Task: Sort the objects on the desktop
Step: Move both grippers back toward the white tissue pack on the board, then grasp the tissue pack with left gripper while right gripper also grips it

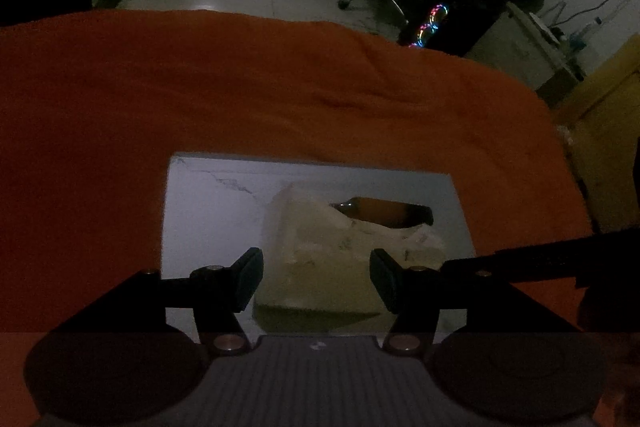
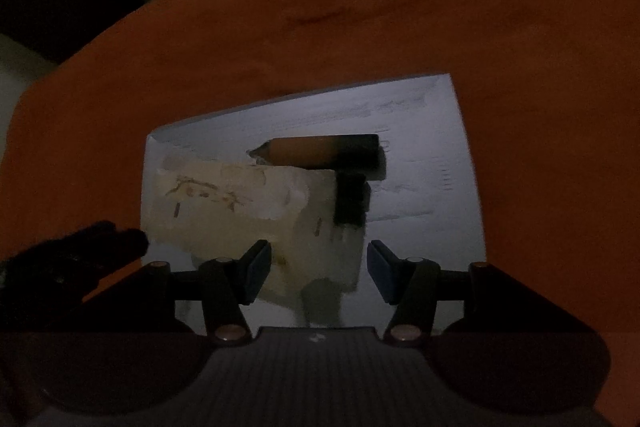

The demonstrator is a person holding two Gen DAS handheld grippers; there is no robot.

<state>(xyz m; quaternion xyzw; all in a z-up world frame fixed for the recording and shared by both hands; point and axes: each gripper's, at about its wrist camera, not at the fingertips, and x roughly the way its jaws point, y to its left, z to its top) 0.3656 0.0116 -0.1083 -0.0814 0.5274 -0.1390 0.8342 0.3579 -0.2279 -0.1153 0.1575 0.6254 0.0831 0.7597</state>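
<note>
While both tongs [image 1: 316, 281] [image 2: 319, 277] gape empty: pencil-shaped case [image 2: 320, 151] beyond them, untouched.

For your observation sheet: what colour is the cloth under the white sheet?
Orange; the cloth shows best in the right wrist view.

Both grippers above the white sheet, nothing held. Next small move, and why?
Probably lower the right gripper toward the pencil-shaped case. Both the right and left gripper look open and empty. The case lies exposed on the white sheet, beyond the crumpled paper, so it seems the easiest first pick.
</note>
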